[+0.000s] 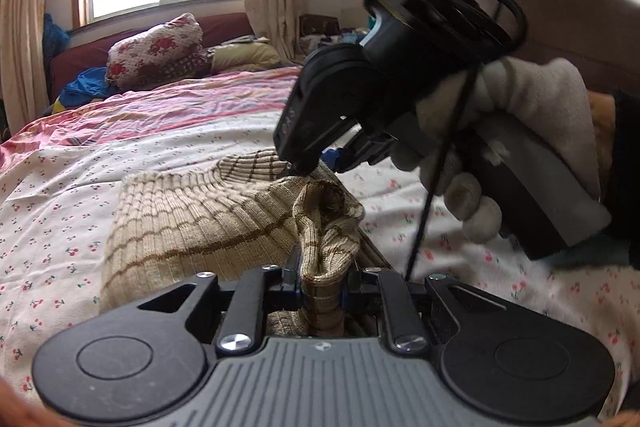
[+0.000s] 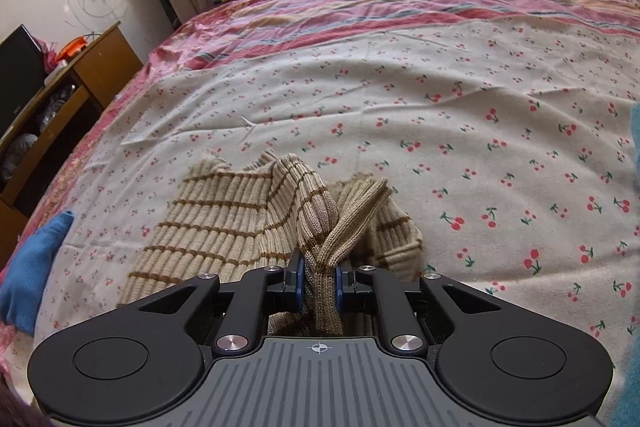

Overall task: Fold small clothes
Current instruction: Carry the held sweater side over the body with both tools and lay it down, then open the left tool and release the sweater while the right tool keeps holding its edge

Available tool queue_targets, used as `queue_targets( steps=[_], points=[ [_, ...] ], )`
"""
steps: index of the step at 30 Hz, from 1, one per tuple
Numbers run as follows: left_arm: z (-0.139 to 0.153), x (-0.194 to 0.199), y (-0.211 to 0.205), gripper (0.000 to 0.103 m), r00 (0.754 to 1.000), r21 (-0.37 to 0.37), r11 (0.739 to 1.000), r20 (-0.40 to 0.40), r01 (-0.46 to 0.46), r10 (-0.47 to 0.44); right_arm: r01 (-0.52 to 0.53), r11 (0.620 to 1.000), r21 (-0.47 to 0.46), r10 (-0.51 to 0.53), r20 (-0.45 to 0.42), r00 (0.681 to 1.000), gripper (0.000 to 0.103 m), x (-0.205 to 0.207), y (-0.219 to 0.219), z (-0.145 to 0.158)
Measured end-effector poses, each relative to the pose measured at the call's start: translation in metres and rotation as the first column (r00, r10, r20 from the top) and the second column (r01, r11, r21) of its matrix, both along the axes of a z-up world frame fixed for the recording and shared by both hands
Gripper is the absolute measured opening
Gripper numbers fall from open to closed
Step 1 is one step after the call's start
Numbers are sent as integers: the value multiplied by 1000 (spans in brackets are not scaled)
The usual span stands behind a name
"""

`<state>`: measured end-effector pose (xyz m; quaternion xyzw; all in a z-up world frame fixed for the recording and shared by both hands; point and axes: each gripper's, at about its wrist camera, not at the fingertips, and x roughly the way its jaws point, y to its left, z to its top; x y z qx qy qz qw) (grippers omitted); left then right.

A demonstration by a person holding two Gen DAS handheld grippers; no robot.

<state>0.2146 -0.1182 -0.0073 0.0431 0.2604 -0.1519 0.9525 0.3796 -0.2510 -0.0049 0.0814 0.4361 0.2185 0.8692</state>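
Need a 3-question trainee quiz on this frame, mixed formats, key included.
1. True or false: the left claw is open and clear of the striped beige sweater.
2. Multiple choice: the sweater lies on (A) a wooden desk, (B) a cherry-print sheet, (C) a tiled floor.
3. Fill in: the right claw is shut on a bunched fold of the ____.

Key:
1. False; it is shut on a fold of the sweater.
2. B.
3. sweater.
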Motion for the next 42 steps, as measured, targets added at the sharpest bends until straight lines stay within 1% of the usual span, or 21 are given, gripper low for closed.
queue_targets(
  steps=[2,4,8,10,12,14,16,18,20,22,25,29,31,33,35,36,39,42],
  points=[
    [-2,-2,-5,23,1000,16,1000,-3,14,-14,11,1000,15,-11,-4,1000,16,-1,-4,-2],
    [-3,-4,-10,25,1000,32,999,-5,24,-24,22,999,37,-22,-11,1000,19,-3,-9,-3],
    [-3,-5,-15,29,999,46,998,-2,33,-33,37,998,58,-37,-8,999,19,-10,-16,1],
    [-1,-5,-12,35,999,17,999,-11,52,-52,47,997,68,-48,2,999,19,-17,-22,5],
    [2,-10,-9,46,996,-15,996,-16,90,-90,52,995,87,-53,17,998,19,-27,-31,10],
    [4,-15,-10,48,994,-24,994,-14,108,-109,55,993,100,-58,27,998,19,-40,-40,14],
    [7,-23,-7,48,992,-34,992,-18,124,-125,45,991,130,-48,20,999,19,-56,-49,16],
    [10,-32,3,49,991,-59,990,-31,132,-134,25,989,146,-26,8,1000,20,-74,-54,15],
    [13,-44,16,49,990,-60,989,-32,132,-134,2,988,157,0,-8,1000,21,-90,-55,12],
    [15,-56,30,49,993,-42,993,-26,115,-116,-13,983,183,19,-32,999,28,-105,-55,6],
    [19,-66,51,50,998,-34,998,-36,56,-58,-32,975,220,48,-70,996,31,-118,-50,-3],
    [20,-65,74,50,999,-19,999,-37,-36,35,-38,978,205,59,-95,994,37,-121,-39,-13],
    [20,-62,81,50,997,-27,998,-40,-63,62,-25,971,237,53,-112,992,38,-122,-41,-15],
    [21,-59,85,50,996,-35,996,-37,-79,78,-11,958,287,48,-120,992,38,-122,-46,-14],
    [19,-56,86,50,996,-29,996,-28,-83,82,6,943,332,37,-125,991,45,-121,-52,-13],
    [19,-54,85,50,996,-27,996,-26,-82,82,18,935,355,31,-133,991,51,-120,-54,-13],
    [18,-53,83,50,997,-26,996,-20,-80,79,34,913,406,36,-164,986,53,-115,-55,-19],
    [18,-52,83,50,997,-19,997,-18,-77,77,40,889,457,45,-172,984,54,-114,-57,-22]
  ],
)
